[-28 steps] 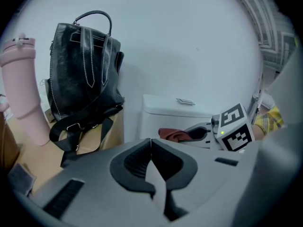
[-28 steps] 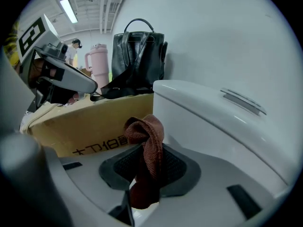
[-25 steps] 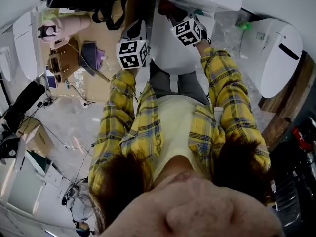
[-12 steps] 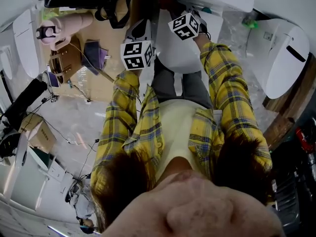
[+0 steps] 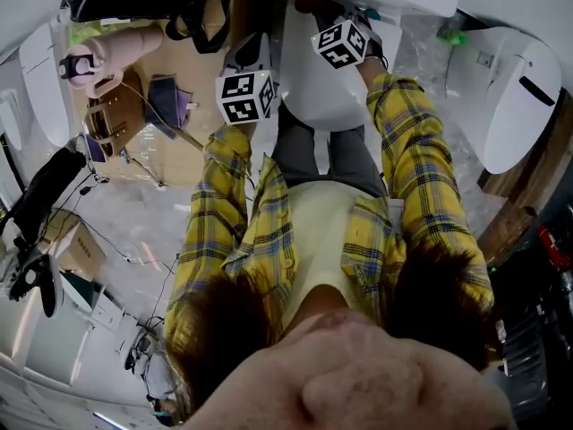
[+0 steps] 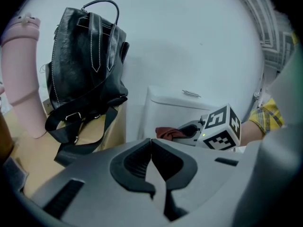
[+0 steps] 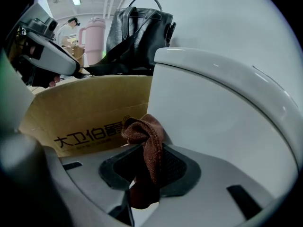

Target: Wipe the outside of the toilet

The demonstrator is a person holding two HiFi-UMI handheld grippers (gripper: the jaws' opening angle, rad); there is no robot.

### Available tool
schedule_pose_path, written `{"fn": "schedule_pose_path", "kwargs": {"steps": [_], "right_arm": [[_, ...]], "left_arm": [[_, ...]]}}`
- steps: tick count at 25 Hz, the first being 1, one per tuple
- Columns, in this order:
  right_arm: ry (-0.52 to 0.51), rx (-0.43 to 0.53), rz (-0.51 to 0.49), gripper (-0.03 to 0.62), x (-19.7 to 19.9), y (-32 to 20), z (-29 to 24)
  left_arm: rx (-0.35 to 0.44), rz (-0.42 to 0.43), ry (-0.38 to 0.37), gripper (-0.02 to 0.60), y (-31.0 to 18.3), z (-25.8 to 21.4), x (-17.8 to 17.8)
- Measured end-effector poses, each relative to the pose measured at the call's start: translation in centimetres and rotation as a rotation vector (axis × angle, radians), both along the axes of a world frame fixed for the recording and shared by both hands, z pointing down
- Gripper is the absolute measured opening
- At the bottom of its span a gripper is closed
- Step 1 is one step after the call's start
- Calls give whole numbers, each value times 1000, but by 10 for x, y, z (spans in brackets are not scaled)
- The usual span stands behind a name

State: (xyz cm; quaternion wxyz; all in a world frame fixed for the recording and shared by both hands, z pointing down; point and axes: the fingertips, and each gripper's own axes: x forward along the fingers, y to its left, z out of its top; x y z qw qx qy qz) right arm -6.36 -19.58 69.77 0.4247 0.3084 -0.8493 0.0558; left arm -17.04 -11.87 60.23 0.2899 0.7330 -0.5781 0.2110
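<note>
On my far left stands a tall pink bottle (image 6: pixel 21 74). Next to it, a black leather bag (image 6: pixel 87 56) sits on top of a brown cardboard box (image 7: pixel 85 112).

My left gripper (image 6: pixel 151 148) is closed up tight with nothing in it (its two dark pads meet in one thin line). It hangs in the air to the left of the toilet (image 7: pixel 222 108) and does not touch it.

The toilet is white and stands against a white wall, with the box right beside it.

My right gripper (image 7: pixel 147 162) is squeezed on a brown cloth (image 7: pixel 147 136). The cloth is all bunched up. It pokes out past the jaw tips, and a bit of it hangs down between them. The bunched end is right up by the white side of the tank, near the spot where the box meets the toilet. I cannot tell if the cloth really presses on the toilet.

From the head view, I see the person's yellow checked sleeves (image 5: pixel 407 168) reaching out to both grippers. Far over on the right stands another white toilet (image 5: pixel 515 97).
</note>
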Motion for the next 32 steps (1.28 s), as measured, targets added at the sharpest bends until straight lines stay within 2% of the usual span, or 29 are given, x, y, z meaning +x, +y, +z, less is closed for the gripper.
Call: {"fn": "schedule_pose_path", "kwargs": {"steps": [7,15,32], "right_arm": [[11,-10,62,121,36,2,4],[30,-17,137,121,86,4,9],[56,-28,279,121,182,8,16]], "left_arm": [[-3,24,-13,9,-9,8,17],[1,90,-22,9,-23,11,47],[-24,187,-42,9,-26,20,105]]}}
